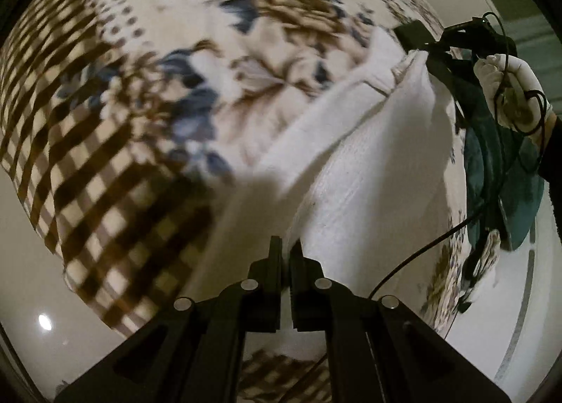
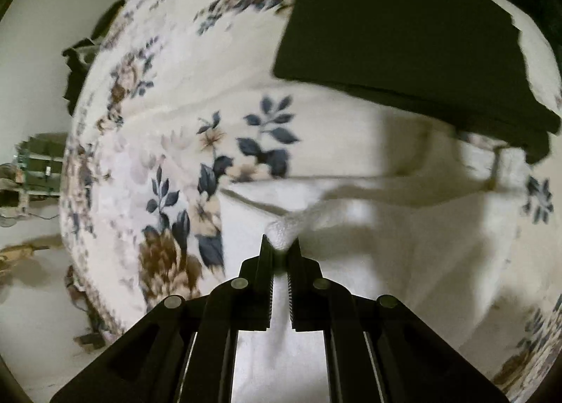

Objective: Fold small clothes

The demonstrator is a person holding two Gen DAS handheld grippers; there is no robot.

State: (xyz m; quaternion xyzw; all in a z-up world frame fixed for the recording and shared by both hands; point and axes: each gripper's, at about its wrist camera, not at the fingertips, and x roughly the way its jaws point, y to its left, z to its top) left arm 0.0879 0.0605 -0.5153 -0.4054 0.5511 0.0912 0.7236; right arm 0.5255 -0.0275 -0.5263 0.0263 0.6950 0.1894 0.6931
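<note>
Left wrist view is showing the white garment [image 1: 368,164] stretching lengthwise from the left gripper [image 1: 288,255] to the right gripper [image 1: 418,48], both pinching it above the floral bed [image 1: 246,34].

Left gripper [image 1: 285,248] at bottom centre of its view: matte black, two flat fingers on angular black arms, four round silver studs across the linkages; right gripper [image 2: 281,248] likewise, its inner pads ribbed; at the left view's right edge, a hand [image 1: 505,86] in a white glove, thin black cable [image 1: 421,252] looping past, dark sleeve below.
</note>
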